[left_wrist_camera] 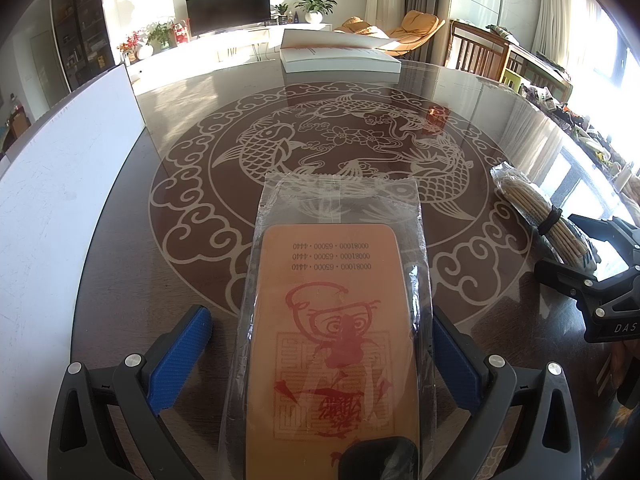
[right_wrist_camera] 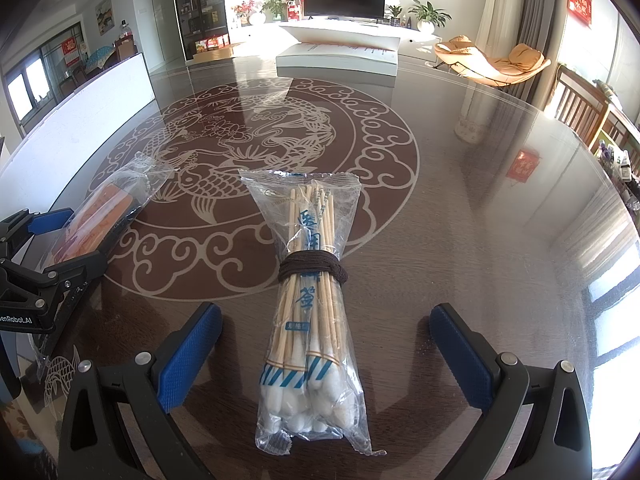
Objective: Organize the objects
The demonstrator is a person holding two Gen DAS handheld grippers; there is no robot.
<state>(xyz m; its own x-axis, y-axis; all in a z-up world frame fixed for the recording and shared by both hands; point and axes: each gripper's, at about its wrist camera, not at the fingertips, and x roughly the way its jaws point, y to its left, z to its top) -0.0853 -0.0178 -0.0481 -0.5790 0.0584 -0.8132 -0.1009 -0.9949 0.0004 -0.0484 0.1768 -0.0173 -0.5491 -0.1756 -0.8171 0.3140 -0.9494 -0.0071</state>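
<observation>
1. Both grippers sit spread wide, gripping nothing: left gripper (left_wrist_camera: 320, 352) straddles the orange packet (left_wrist_camera: 336, 320), right gripper (right_wrist_camera: 326, 356) straddles the swab bag (right_wrist_camera: 314, 312).
2. Looks like pre-grasp; next, squeeze.
3. Farther back, white box (right_wrist_camera: 338, 56) on the table (right_wrist_camera: 480, 220).

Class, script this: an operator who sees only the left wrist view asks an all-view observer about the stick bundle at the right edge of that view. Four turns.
Operator: What is that bundle, exactly?
Observer: A clear bag of cotton swabs; white cotton tips fill its near end.
Operator: Has the right gripper got it?
Observer: No. The right gripper is open, its blue fingers standing clear of the bag on either side; the bag lies flat on the table.
</observation>
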